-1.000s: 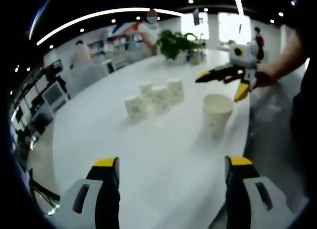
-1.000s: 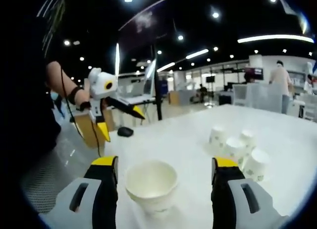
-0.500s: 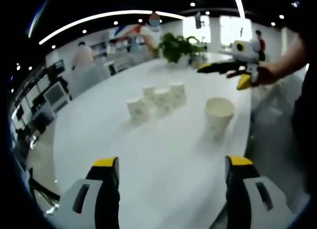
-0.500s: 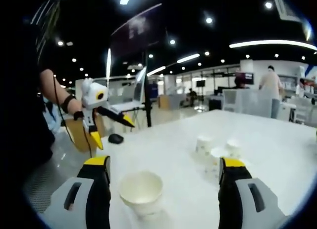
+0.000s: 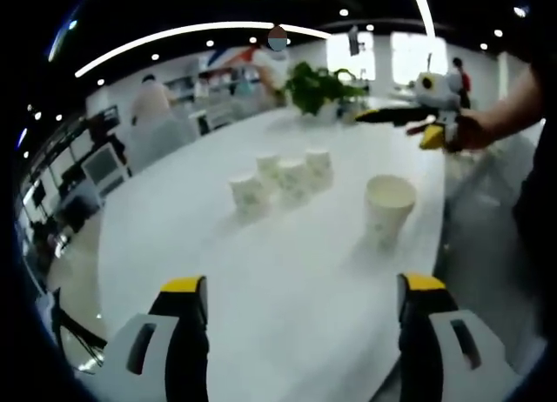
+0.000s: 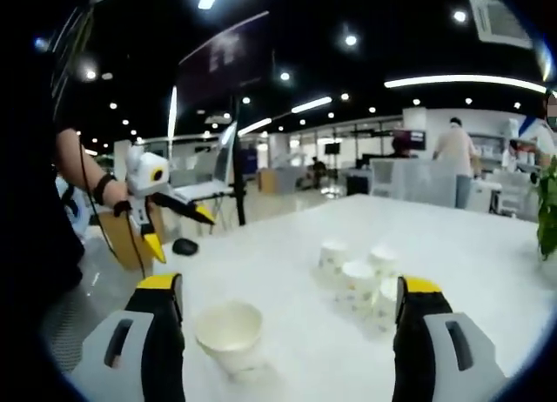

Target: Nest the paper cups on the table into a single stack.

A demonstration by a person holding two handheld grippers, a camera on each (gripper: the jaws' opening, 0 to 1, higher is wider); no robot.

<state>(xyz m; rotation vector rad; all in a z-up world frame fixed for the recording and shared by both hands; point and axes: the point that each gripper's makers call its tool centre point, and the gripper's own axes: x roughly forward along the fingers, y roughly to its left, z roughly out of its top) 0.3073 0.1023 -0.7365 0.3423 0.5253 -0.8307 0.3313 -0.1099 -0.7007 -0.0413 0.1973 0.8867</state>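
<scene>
You're working at a long white table (image 5: 261, 271) in a big open office, ceiling lights overhead, desks and a few people far off. Nearest in the left gripper view, your left gripper (image 5: 294, 332) has its yellow-tipped jaws spread wide with nothing between them, hovering over bare tabletop; from the right gripper view you can spot it (image 6: 170, 219) at the left, held up off the table edge, jaws parted there too. Your right gripper (image 6: 287, 332) is likewise released, jaws wide apart, and the upright cup (image 6: 229, 332) sits just ahead between them, mouth up, a sensible receiver for the stack, I'd say. In the left gripper view that same cup (image 5: 388, 209) stands alone toward the near right edge, well apart from the others, and your right gripper (image 5: 409, 123) floats beyond it, up in the air. Farther out, the cluster of upside-down cups (image 5: 283, 177) huddles close together, some touching; flipped like that, each would need turning over before it nests, by my reckoning. Count them: four inverted cups (image 6: 357, 280) in the cluster plus one upright, five in all, none stacked yet. Far beyond, one potted plant (image 5: 318, 87) sits on the table's far end.
</scene>
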